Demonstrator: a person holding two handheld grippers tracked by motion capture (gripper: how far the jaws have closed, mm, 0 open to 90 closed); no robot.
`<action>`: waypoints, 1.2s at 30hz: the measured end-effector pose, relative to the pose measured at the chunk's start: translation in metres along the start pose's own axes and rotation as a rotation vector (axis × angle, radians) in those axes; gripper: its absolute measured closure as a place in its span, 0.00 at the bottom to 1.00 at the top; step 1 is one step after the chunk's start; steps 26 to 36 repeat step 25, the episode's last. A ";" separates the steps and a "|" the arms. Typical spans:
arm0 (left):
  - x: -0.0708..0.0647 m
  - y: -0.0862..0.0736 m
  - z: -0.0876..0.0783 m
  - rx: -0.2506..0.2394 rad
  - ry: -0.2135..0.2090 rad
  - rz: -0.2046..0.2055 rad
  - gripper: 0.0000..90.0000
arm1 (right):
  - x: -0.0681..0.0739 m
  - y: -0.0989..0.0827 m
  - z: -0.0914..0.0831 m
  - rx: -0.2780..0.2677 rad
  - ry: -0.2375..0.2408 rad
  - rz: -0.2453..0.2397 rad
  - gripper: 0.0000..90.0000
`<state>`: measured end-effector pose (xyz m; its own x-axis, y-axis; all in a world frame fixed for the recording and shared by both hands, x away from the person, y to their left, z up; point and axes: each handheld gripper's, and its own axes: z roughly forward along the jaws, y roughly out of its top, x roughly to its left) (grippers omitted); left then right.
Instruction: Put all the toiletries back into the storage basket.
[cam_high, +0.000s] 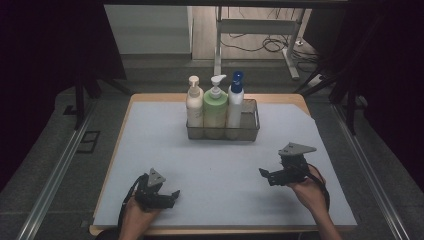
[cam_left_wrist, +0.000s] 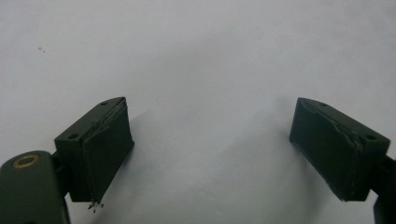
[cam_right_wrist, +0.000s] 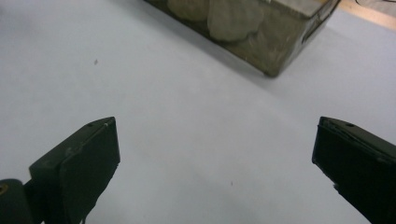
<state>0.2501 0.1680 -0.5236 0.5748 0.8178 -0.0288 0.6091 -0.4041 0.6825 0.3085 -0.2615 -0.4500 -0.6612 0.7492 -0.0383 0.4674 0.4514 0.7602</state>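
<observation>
High view: left tool (cam_high: 172, 193) and right tool (cam_high: 264, 173) near the tabletop's (cam_high: 150, 150) front edge, both wide open, empty. Toward the far edge, three bottles (cam_high: 215, 106) upright in the wire basket (cam_high: 250, 131); seemingly stowed already. Gripper views: gaping jaws over bare tabletop, the basket's corner well ahead of the right tool.

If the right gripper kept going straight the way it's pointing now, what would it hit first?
Probably the bare grey mat; the open right gripper tilts down toward it. The mesh basket lies further on, up and to the right.
</observation>
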 end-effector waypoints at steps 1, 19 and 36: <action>0.000 0.000 0.000 0.000 0.000 0.001 0.14 | 0.000 -0.005 0.000 0.001 -0.003 0.002 0.01; 0.000 0.000 0.000 -0.001 0.001 0.000 0.14 | 0.003 -0.065 0.033 0.096 0.019 0.035 0.03; 0.000 0.000 0.000 0.000 0.001 0.001 0.14 | 0.003 -0.066 0.033 0.096 0.010 0.038 0.01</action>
